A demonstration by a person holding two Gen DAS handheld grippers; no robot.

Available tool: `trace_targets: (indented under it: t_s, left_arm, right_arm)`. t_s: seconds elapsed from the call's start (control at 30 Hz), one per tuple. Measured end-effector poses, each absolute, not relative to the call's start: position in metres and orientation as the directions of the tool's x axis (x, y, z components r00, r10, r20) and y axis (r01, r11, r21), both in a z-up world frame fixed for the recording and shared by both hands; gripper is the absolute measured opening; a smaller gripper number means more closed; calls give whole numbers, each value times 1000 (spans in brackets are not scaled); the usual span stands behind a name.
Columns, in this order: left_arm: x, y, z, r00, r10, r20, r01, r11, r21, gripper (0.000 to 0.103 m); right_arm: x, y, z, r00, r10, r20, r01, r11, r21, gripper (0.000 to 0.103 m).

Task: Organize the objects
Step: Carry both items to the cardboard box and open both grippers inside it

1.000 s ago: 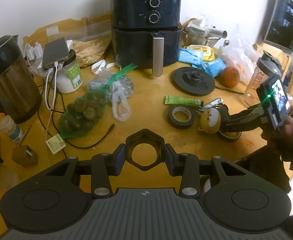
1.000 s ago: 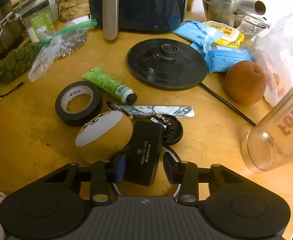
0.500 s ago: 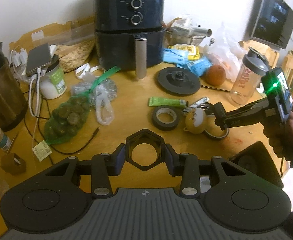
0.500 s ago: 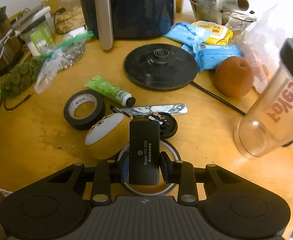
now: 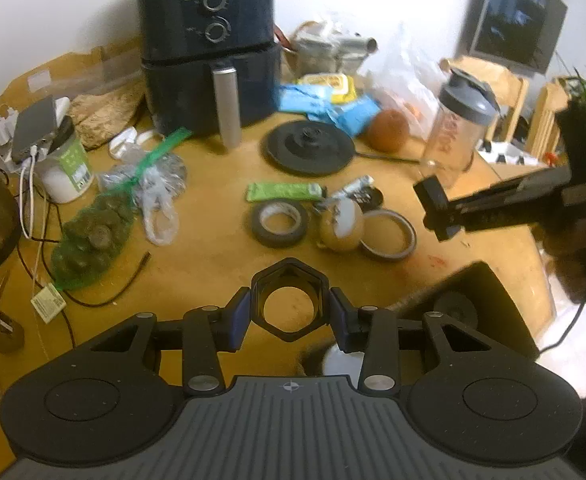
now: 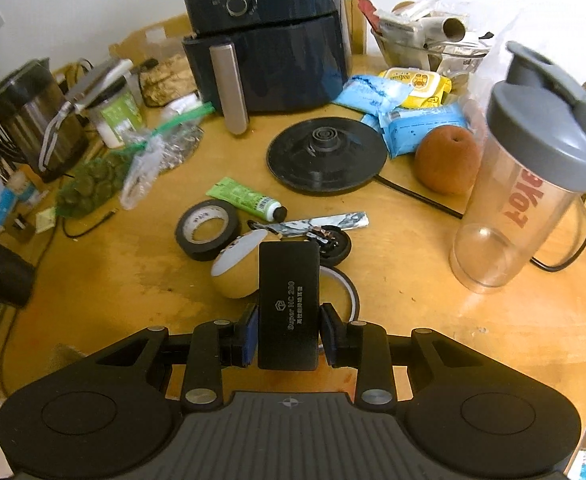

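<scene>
Two grippers loaded, both off the table (image 6: 473, 344). Right gripper (image 6: 288, 330) pinches a flat black box (image 6: 288, 300) by its long sides, near end only, so most of it sticks fwd past the pads. Left gripper (image 5: 289, 312) is clamped on a black hex ring (image 5: 289, 298), flats against the pads.

Risks, as I read it: the box is smooth-looking w/ a short bite, so a quick swing could let it pivot or slide out, prob onto the clutter just below: the egg-shaped toy (image 6: 239, 270), the thin tape ring (image 6: 339, 286) and the black tape roll (image 6: 207, 230) at about 11 o'clock from the box. A drop there scatters stuff. The shaker bottle (image 6: 533, 184) stands tall at 2 o'clock; it looks empty and tippy, and a wide sweep right could knock it. Its neighbour, the kettle base (image 6: 327, 158), trails a cable (image 6: 417, 196) that could snag.

Pose: from the left cam, right gripper comes in from 3 o'clock, held roughly level above the table edge, box tip aimed toward 9 o'clock, the person's hand (image 5: 573, 236) wrapped on the grip. Left unit hangs low and near, looking twd the air fryer (image 5: 209, 52) at 12.
</scene>
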State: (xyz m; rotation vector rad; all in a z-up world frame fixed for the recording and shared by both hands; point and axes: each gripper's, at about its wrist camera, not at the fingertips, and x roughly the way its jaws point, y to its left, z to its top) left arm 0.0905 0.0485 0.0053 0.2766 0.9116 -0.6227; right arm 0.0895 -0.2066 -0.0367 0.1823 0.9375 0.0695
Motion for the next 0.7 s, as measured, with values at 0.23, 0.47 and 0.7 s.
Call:
trace_targets:
  t_s: [0.23,0.47,0.7]
  left_arm:
    - [68,36,-2,408,-384,-829,630,775,-48,40]
    - [50,25,-9,360,-383,-851,643,763,-71,40]
    - [33,18,-19,326,-366,-872,630,772,-89,40]
  right_arm:
    - [62,-209,-26,600,212,-771,-5,965,261,35]
    - [39,-210,-21,584,253,-771,-41,958,283,35]
    - [19,-215,-21,563,332,-757,-100,936,336,35]
